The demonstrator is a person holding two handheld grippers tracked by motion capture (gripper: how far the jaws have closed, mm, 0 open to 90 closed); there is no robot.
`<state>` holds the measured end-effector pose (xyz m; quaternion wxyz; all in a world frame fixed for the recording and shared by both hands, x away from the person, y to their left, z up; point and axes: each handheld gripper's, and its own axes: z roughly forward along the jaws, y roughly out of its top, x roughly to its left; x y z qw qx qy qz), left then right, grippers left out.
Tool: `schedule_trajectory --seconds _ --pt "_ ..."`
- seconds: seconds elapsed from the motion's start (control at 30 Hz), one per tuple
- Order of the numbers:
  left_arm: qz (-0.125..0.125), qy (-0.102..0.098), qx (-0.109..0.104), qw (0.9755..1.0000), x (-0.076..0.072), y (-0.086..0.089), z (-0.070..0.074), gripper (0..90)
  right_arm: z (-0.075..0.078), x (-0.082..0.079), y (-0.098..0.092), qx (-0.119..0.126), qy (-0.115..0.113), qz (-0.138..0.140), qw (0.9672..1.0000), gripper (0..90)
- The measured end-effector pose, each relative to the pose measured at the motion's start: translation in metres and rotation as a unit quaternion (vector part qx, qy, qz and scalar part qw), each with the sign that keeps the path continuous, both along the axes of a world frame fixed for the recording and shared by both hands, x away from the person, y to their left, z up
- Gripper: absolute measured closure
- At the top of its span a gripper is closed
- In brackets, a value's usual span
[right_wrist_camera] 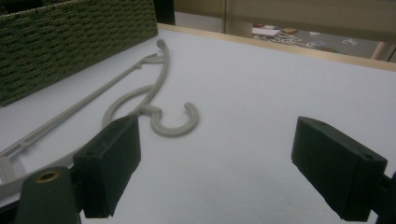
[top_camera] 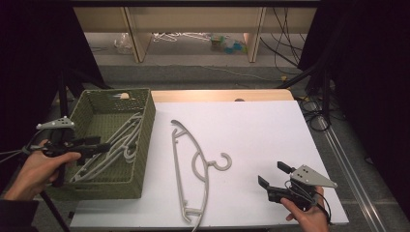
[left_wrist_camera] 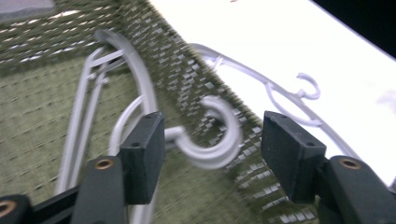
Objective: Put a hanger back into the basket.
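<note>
A green woven basket stands at the table's left with several grey hangers lying in it. My left gripper hovers over the basket's inside. In the left gripper view its jaws stand apart, and a hanger's hook lies loose between them, close to the left pad. Another grey hanger lies flat on the white table, its hook pointing right. My right gripper is open near the front right, aimed at that hanger, with nothing between its pads.
The basket's woven wall rises left of the table hanger. The white tabletop stretches to the right and back. Beyond the far edge are wooden shelf legs, clutter on the floor, and cables at the back right.
</note>
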<state>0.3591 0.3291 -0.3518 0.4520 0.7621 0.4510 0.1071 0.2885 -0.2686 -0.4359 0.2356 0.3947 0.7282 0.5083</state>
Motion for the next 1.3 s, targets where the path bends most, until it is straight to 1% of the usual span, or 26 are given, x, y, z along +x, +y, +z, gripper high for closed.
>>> schedule_trajectory --seconds 0.07,0.1,0.13,0.17,0.27,0.3,0.33,0.37,0.4,0.43,0.47,0.5,0.57,0.7,0.77,0.8,0.83,0.87,0.9,0.93,0.97,1.03,1.07,1.2,1.27,1.3 --pt "-0.007 0.0 -0.002 1.0 -0.002 -0.004 0.001 37.1 0.0 0.0 0.0 0.0 0.0 0.0 1.0 16.7" --pt "-0.017 -0.006 -0.005 0.9998 -0.006 -0.013 0.003 36.5 0.0 0.0 0.0 0.0 0.0 0.0 1.0 16.7" --pt "-0.019 -0.01 -0.007 0.9997 -0.008 -0.019 0.004 35.5 0.0 0.0 0.0 0.001 0.0 0.0 1.0 16.7" --pt "-0.026 -0.007 -0.009 0.9996 -0.009 -0.024 0.005 33.8 0.0 0.0 0.0 0.001 0.0 0.0 1.0 16.7" --pt "-0.039 -0.013 -0.011 0.9991 -0.013 -0.039 0.006 32.3 0.0 0.0 0.0 0.001 0.0 0.0 1.0 16.7" --pt "-0.04 -0.016 -0.01 0.999 -0.014 -0.044 0.006 31.5 0.001 -0.001 -0.001 -0.008 0.003 -0.003 1.0 16.7" --pt "-0.044 -0.016 -0.008 0.9989 -0.015 -0.048 0.007 30.7 0.0 0.0 0.0 0.001 -0.002 -0.001 1.0 16.7" --pt "-0.047 -0.018 -0.009 0.9987 -0.016 -0.052 0.007 29.9 0.001 -0.001 0.0 -0.002 0.002 -0.002 1.0 16.7" --pt "-0.048 -0.019 -0.013 0.9986 -0.016 -0.057 0.007 29.4 0.002 -0.002 -0.002 -0.014 0.011 -0.002 0.9998 16.7" --pt "-0.048 -0.024 -0.016 0.9984 -0.017 -0.061 0.007 28.8 0.002 -0.002 -0.002 -0.015 0.012 -0.002 0.9998 16.7" --pt "-0.05 -0.028 -0.023 0.9981 -0.018 -0.065 0.007 27.6 0.0 0.0 0.0 0.002 -0.001 0.0 1.0 16.7" --pt "-0.052 -0.035 -0.028 0.9976 -0.019 -0.07 0.006 26.4 0.001 -0.001 -0.001 -0.005 0.002 -0.003 1.0 16.7" --pt "-0.058 -0.04 -0.031 0.997 -0.021 -0.079 0.006 25.3 0.0 0.0 0.0 0.0 0.0 0.0 1.0 16.7" --pt "-0.068 -0.045 -0.039 0.9959 -0.026 -0.097 0.005 23.9 0.0 0.0 0.0 0.001 -0.001 0.001 1.0 16.7" --pt "-0.078 -0.038 -0.035 0.9956 -0.028 -0.103 0.007 23.0 0.0 0.0 0.0 0.001 -0.001 0.001 1.0 16.7" --pt "-0.077 -0.042 -0.041 0.9953 -0.029 -0.108 0.007 22.8 0.0 0.0 0.0 0.002 -0.002 0.002 1.0 16.7" --pt "-0.08 -0.041 -0.04 0.9952 -0.03 -0.111 0.007 22.6 0.001 -0.001 -0.001 -0.005 0.001 -0.001 1.0 16.7" --pt "-0.08 -0.045 -0.041 0.9949 -0.031 -0.117 0.007 22.5 0.001 -0.001 0.0 -0.004 0.002 -0.001 1.0 16.7" --pt "-0.08 -0.045 -0.041 0.9949 -0.031 -0.117 0.007 22.2 0.001 -0.001 0.0 -0.004 0.002 -0.001 1.0 16.7" --pt "-0.085 -0.048 -0.038 0.9945 -0.033 -0.125 0.005 21.7 0.001 -0.001 0.0 -0.001 0.005 0.001 1.0 16.7" --pt "-0.088 -0.047 -0.04 0.9942 -0.035 -0.129 0.004 21.4 0.001 -0.001 -0.001 -0.003 0.001 0.001 1.0 16.7" --pt "-0.093 -0.049 -0.044 0.9935 -0.037 -0.134 0.001 21.3 0.001 -0.001 -0.002 -0.005 0.005 0.005 1.0 16.7" --pt "-0.1 -0.05 -0.045 0.9928 -0.039 -0.142 -0.001 21.3 0.0 0.0 -0.002 0.0 0.005 0.007 1.0 16.7" --pt "-0.103 -0.054 -0.048 0.992 -0.043 -0.151 -0.004 21.3 0.0 0.0 -0.003 -0.003 0.011 0.001 0.9999 16.7" --pt "-0.105 -0.057 -0.051 0.9915 -0.045 -0.156 -0.007 21.3 -0.001 0.001 -0.003 0.002 0.006 0.003 1.0 16.7" --pt "-0.107 -0.057 -0.044 0.9917 -0.046 -0.161 -0.011 21.3 -0.001 0.003 -0.005 -0.004 -0.012 0.006 0.9999 16.7"
